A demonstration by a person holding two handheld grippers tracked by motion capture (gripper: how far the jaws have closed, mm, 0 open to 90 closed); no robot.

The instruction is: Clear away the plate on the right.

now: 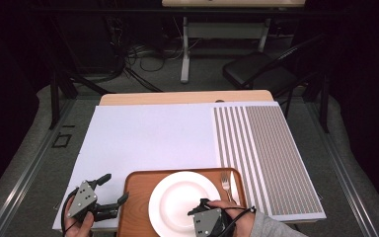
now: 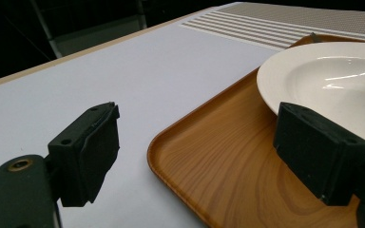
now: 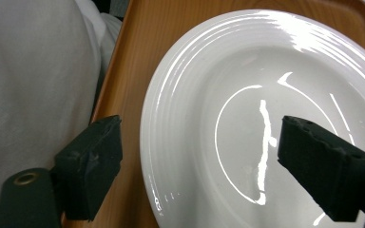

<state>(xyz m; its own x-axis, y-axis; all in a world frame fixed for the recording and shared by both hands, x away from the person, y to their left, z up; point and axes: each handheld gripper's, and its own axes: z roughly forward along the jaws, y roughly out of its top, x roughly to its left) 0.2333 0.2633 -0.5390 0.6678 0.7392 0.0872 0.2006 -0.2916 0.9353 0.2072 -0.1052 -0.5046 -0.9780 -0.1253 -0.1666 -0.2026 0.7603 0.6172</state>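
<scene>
White table sheet (image 1: 148,138), striped mat (image 1: 269,158), dark room.

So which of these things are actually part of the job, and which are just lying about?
In the job:
- white plate, under the open right gripper
- wooden tray that holds it, at the open left gripper

Lying about:
- fork and knife on the tray
- striped mat
- folding chair beyond the table

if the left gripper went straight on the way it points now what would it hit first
Probably the wooden tray: the left gripper has its fingers open astride the tray's near corner, one over the white mat, the other by the white plate. The plate's rim would come next, though depth is hard to judge.
</scene>
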